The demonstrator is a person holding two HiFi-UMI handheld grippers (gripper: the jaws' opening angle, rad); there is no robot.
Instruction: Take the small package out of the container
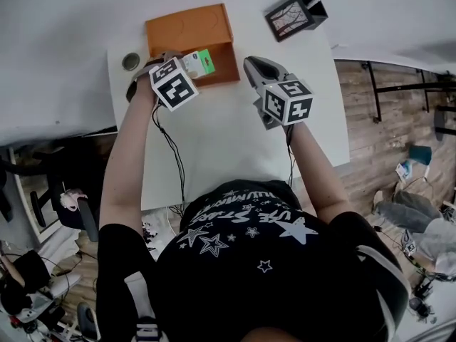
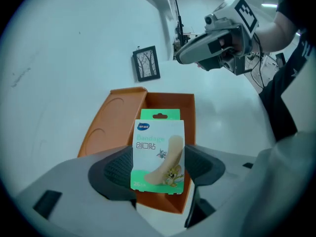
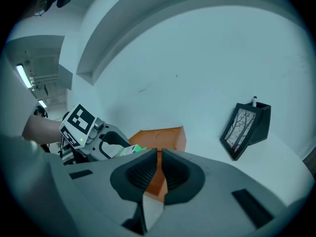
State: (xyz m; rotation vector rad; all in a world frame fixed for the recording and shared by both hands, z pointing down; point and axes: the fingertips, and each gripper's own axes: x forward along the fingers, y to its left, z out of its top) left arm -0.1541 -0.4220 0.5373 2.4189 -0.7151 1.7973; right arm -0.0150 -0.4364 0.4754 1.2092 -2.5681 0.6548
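Just over the container [image 2: 190, 113] rim, left claw [image 2: 157, 168] grips the package [image 2: 159, 149].

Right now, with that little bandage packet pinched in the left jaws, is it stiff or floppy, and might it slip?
Probably fairly stiff: the bandage packet stands flat and upright, unbent, between the left gripper's jaws. Likely very light, being a small slim pack. Its smooth printed face could be slippery, though the ribbed pads seem to grip its edges.

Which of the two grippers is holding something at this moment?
The left gripper: its jaws are shut on the small bandage package, near the orange container. The right gripper has its jaws together with nothing between them.
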